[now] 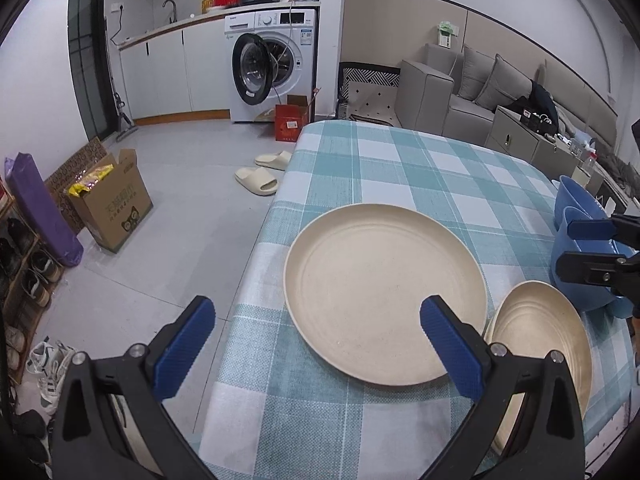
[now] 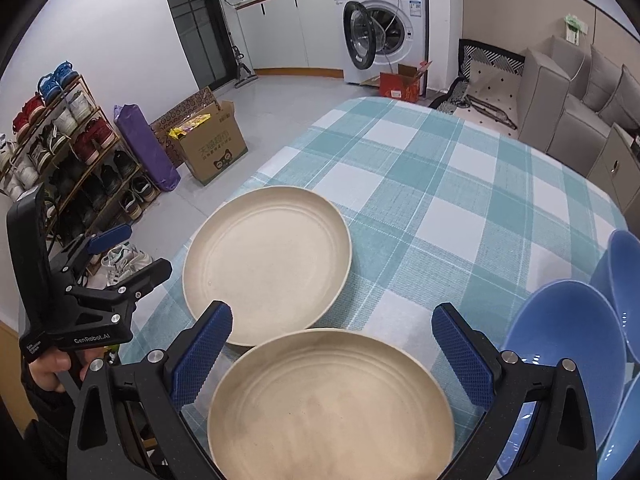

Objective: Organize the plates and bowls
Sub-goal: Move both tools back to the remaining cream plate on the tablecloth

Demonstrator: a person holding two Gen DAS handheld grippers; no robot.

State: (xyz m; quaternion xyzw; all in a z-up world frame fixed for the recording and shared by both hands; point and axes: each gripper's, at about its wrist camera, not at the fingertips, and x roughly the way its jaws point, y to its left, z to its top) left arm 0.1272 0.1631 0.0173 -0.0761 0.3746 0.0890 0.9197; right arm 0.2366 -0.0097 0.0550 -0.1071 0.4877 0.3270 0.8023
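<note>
Two cream plates lie on the checked tablecloth (image 1: 400, 168). The far plate (image 1: 384, 300) (image 2: 268, 264) is flat near the table's left edge. The near plate (image 1: 540, 360) (image 2: 328, 408) overlaps the far plate's rim. Blue bowls (image 1: 576, 216) (image 2: 560, 344) stand to the right. My left gripper (image 1: 320, 344) (image 2: 136, 256) is open over the table's left edge, with its right finger above the far plate's near rim. My right gripper (image 2: 334, 344) (image 1: 580, 248) is open above the near plate and holds nothing.
The table's left edge (image 2: 256, 172) drops to a grey floor with a cardboard box (image 2: 212, 148), slippers (image 1: 260, 176) and a shoe rack (image 2: 68, 148). A washing machine (image 1: 272, 68) stands at the back and a grey sofa (image 1: 460, 84) to the right. A hand (image 2: 52, 368) holds the left gripper.
</note>
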